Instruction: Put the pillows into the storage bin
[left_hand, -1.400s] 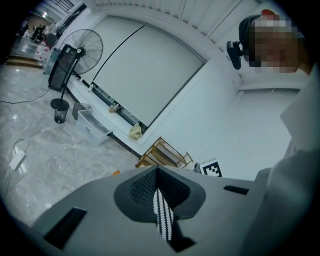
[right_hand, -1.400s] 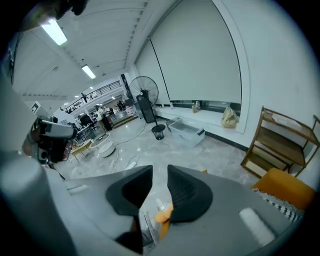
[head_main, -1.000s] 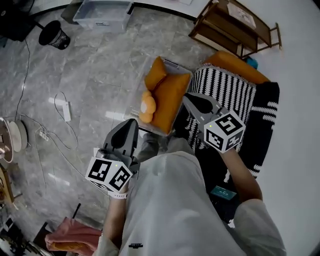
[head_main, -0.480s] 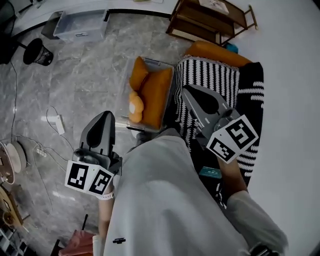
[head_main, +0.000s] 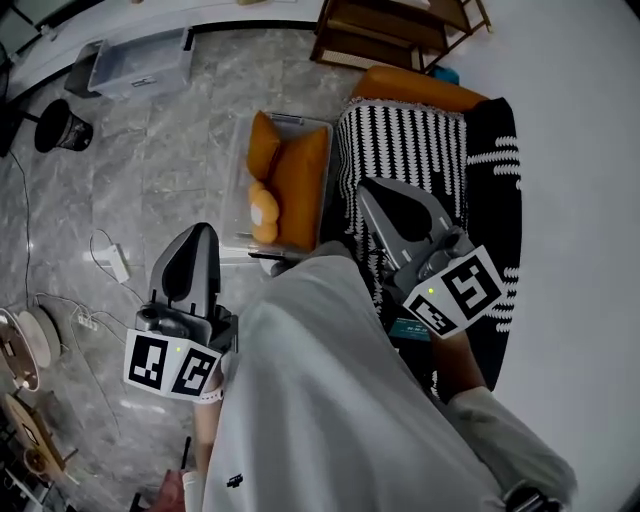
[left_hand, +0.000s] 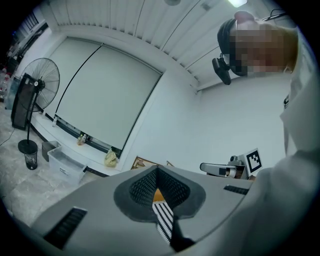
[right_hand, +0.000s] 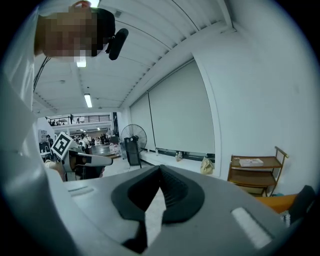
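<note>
A clear storage bin (head_main: 240, 160) stands on the marble floor with two orange pillows (head_main: 300, 185) and a small round yellow one (head_main: 263, 210) inside. Right of it lie a black-and-white striped cushion (head_main: 410, 150), an orange pillow (head_main: 425, 88) behind that, and a black cushion with white marks (head_main: 495, 160). My left gripper (head_main: 197, 232) is shut and empty, held over the floor left of the bin's near end. My right gripper (head_main: 370, 190) is shut and empty, above the near part of the striped cushion. Both gripper views point up at walls and ceiling.
A wooden shelf unit (head_main: 390, 25) stands behind the cushions. A second clear bin (head_main: 140, 65) and a black fan base (head_main: 55, 125) sit at the far left. A power strip with cables (head_main: 110, 262) lies on the floor at left. A standing fan (left_hand: 30, 100) is nearby.
The bin and cushions have slid up and away in the head view. My left gripper has dropped back to the left, away from the bin. The right gripper stays over the striped cushion.
</note>
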